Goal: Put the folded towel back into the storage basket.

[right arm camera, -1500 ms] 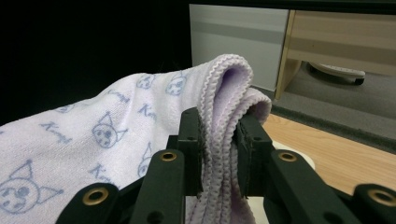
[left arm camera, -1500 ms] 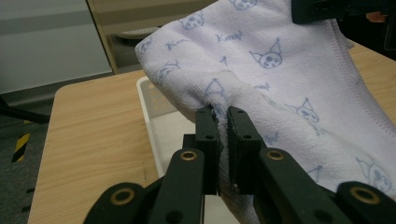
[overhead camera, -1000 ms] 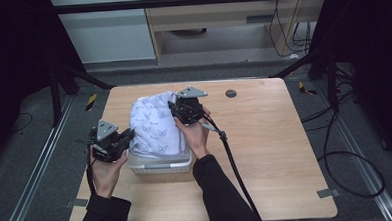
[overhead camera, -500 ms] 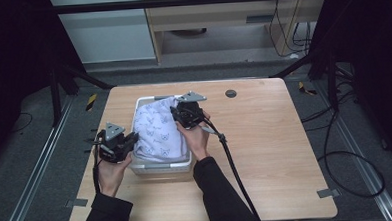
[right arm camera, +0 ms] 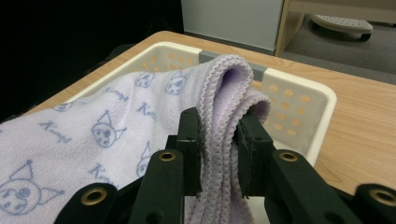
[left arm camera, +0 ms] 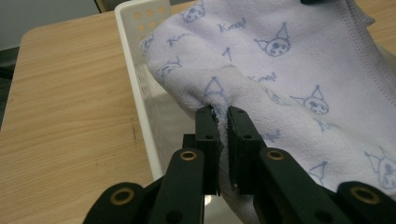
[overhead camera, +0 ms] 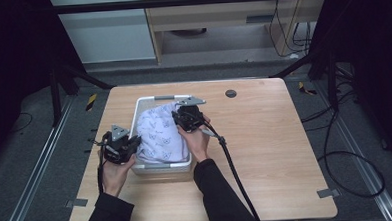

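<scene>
High view: a lilac towel (overhead camera: 160, 134) printed with small cat faces is seen lying in a white perforated basket (overhead camera: 146, 101) on the wooden table (overhead camera: 276, 152), its cloth heaped above the basket's rim. The left gripper (overhead camera: 131, 143) is held at the basket's near left side, and the right gripper (overhead camera: 180, 118) is held over the basket's right side, beside the towel's far right part. A black cable (overhead camera: 231, 161) is seen trailing from the right gripper toward the near edge of the table.

In the left gripper view, the jaws of the left gripper (left arm camera: 223, 114) are clenched on a fold of the towel (left arm camera: 289, 70), just inside the basket's wall (left arm camera: 135, 88). In the right gripper view, the jaws of the right gripper (right arm camera: 219, 126) are clamped on a bunched, stitched edge of the towel (right arm camera: 93, 126), with the basket's holed far wall (right arm camera: 289, 100) just behind it.
</scene>
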The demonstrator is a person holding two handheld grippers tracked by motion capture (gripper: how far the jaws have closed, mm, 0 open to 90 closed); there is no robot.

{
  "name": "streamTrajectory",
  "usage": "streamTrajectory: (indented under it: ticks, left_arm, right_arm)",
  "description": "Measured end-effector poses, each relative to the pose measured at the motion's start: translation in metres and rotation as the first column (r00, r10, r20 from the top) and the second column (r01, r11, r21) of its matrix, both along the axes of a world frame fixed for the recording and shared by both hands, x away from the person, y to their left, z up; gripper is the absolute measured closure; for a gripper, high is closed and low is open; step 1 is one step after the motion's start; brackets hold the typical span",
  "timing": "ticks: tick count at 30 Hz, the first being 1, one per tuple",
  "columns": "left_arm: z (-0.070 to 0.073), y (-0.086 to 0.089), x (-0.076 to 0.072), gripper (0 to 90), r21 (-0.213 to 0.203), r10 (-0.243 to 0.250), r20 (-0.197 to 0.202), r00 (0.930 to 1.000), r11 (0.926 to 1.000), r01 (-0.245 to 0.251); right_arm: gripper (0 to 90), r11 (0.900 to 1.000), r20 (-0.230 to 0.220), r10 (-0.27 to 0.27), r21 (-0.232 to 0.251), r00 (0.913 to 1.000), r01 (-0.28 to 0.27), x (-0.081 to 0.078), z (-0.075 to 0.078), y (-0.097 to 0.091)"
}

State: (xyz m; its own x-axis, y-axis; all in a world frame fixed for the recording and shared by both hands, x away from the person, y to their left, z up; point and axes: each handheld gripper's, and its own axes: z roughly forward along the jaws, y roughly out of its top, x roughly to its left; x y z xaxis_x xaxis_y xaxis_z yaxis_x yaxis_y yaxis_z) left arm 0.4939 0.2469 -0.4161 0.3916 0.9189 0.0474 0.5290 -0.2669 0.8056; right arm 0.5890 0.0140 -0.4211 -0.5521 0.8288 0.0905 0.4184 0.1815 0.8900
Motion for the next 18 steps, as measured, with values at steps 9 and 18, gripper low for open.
streamTrajectory:
  ticks: [9,18]
  left_arm:
    - [-0.006,0.001,0.003,83.1,0.006,0.007,-0.027,0.9996,1.0000,-0.007]
    - [-0.010,0.000,0.006,82.9,0.023,0.006,-0.056,0.9984,0.9997,-0.005]
  right_arm:
    - [73.1,0.9997,-0.017,0.002,-0.024,0.9998,-0.003,0.002,-0.010,0.002]
    - [71.4,0.9984,-0.052,0.003,-0.056,0.9987,-0.006,0.005,-0.018,0.004]
